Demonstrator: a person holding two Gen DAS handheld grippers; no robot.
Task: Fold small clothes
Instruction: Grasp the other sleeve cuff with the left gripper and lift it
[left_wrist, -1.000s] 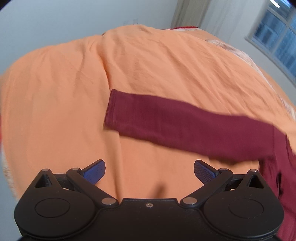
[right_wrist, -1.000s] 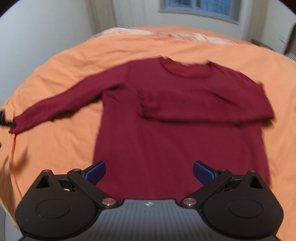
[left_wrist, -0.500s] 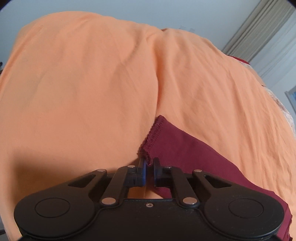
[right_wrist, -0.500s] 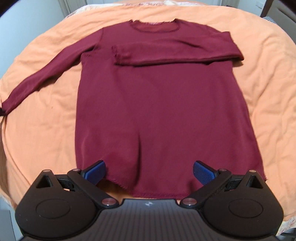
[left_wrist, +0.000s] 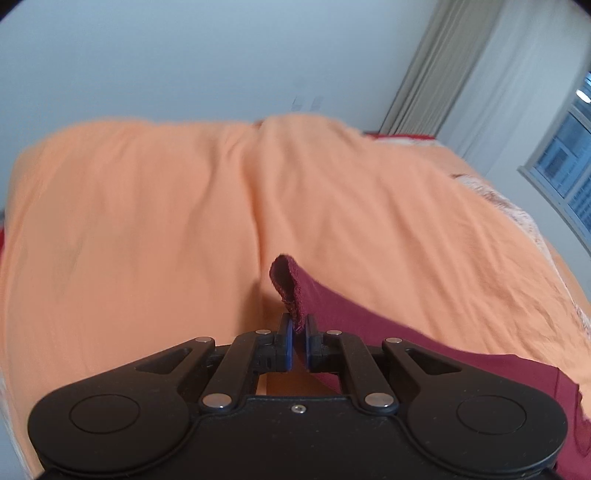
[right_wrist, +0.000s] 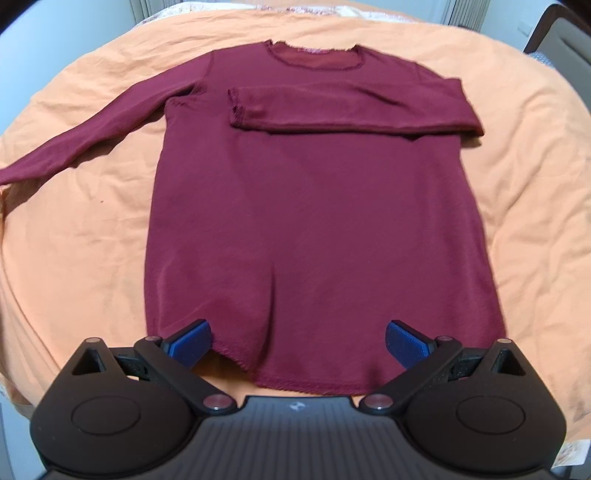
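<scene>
A maroon long-sleeved shirt (right_wrist: 317, 221) lies flat, neck away from me, on an orange bedsheet (right_wrist: 81, 236). One sleeve (right_wrist: 347, 110) is folded across the chest. The other sleeve (right_wrist: 92, 136) stretches out to the left, its cuff running off the frame edge. In the left wrist view my left gripper (left_wrist: 299, 332) is shut on that sleeve's cuff (left_wrist: 291, 291), which stands lifted off the sheet. My right gripper (right_wrist: 297, 341) hangs open over the shirt's bottom hem, its blue pads (right_wrist: 192, 341) apart and touching nothing.
The orange sheet (left_wrist: 147, 229) covers a bed, with a wrinkled ridge running up its middle. A pale wall and curtains (left_wrist: 454, 70) stand behind, a window (left_wrist: 569, 177) at right. A dark chair back (right_wrist: 565, 33) shows at the far right corner.
My left gripper came down on the outstretched sleeve's cuff, shut on it, and has raised it. The right gripper drew back toward the hem and stayed open.
</scene>
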